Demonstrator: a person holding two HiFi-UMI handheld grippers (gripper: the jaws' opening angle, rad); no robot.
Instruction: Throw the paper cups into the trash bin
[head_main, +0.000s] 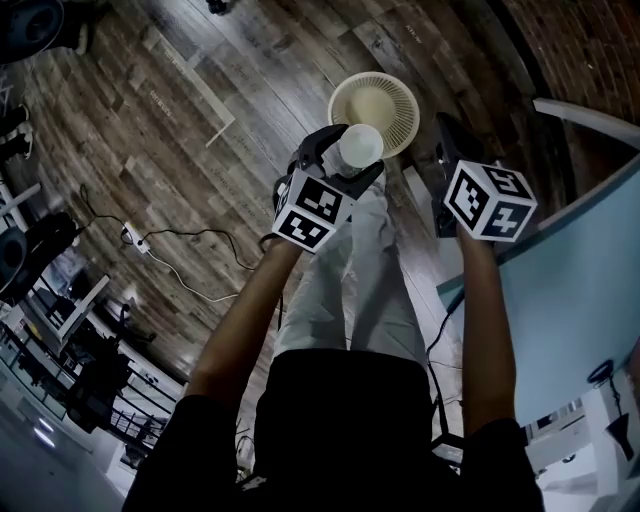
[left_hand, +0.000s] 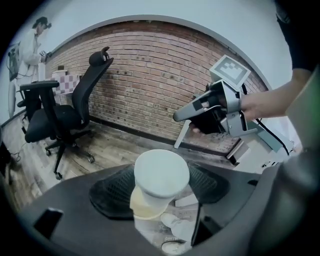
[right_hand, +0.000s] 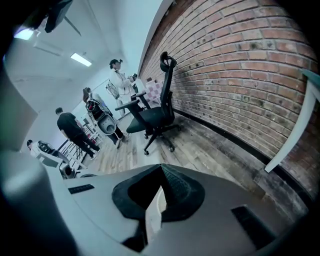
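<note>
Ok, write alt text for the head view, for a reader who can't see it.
Looking steeply down, the left gripper grips a white paper cup whose outline overlaps the near rim of a cream slatted trash bin on the dark wooden floor. The right gripper hangs beside the bin, right of the person's legs.

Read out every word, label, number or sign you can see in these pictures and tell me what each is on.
No text can be read anywhere.
The left marker cube and the right marker cube: black and white square patterns only, no letters or numbers.
The faint print below the paper cup, left gripper view: too blurred to read.
</note>
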